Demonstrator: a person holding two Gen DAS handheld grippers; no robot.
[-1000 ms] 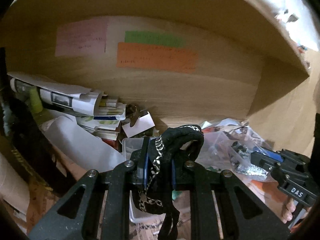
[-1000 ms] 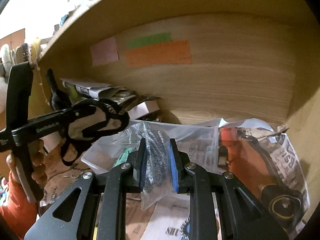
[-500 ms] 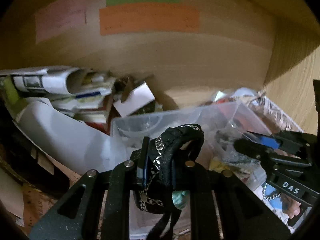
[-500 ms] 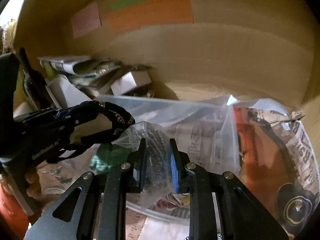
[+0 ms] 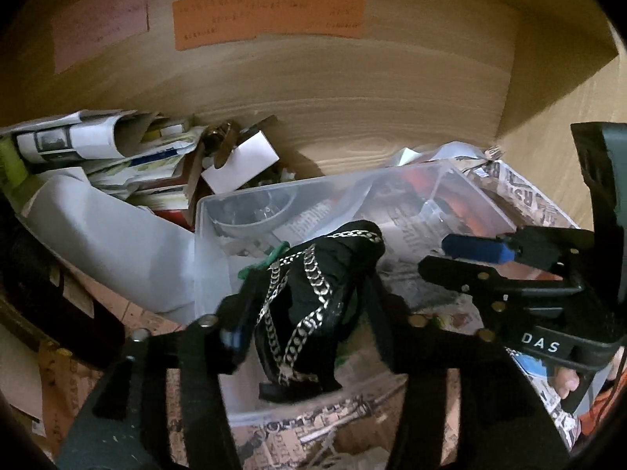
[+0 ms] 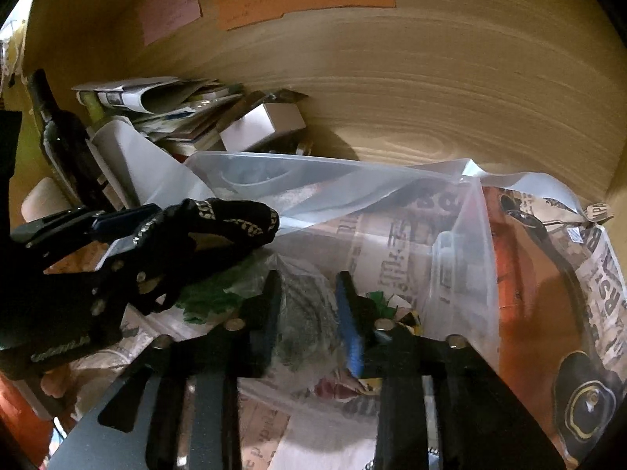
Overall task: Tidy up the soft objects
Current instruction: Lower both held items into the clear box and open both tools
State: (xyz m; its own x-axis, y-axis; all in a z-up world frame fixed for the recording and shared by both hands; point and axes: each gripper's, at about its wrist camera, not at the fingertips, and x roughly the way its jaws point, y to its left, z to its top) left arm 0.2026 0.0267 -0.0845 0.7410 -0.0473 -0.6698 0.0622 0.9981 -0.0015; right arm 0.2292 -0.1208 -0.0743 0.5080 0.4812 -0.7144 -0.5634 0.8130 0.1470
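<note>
A black fabric piece with silver chain trim (image 5: pixel 313 297) hangs between the fingers of my left gripper (image 5: pixel 309 305), whose jaws now stand wide apart over a clear plastic box (image 5: pixel 219 211). In the right wrist view the same piece (image 6: pixel 219 227) and the left gripper (image 6: pixel 129 227) reach in from the left. My right gripper (image 6: pixel 309 305) has its jaws spread around a clear bag of dark metallic wool (image 6: pixel 305 313), inside the clear box (image 6: pixel 462 258). It also shows in the left wrist view (image 5: pixel 462 254), open. Green soft material (image 6: pixel 207 293) lies in the box.
The box sits on printed newspaper (image 6: pixel 588 258) inside a wooden shelf with coloured notes (image 5: pixel 270 15) on the back wall. A pile of papers and a small white box (image 5: pixel 239 164) lie at the left, and a dark bottle (image 6: pixel 66 141) stands at the far left.
Both grippers dropped lower into the clear box and both opened their jaws. The black chain piece and the bag of wool are no longer pinched.
</note>
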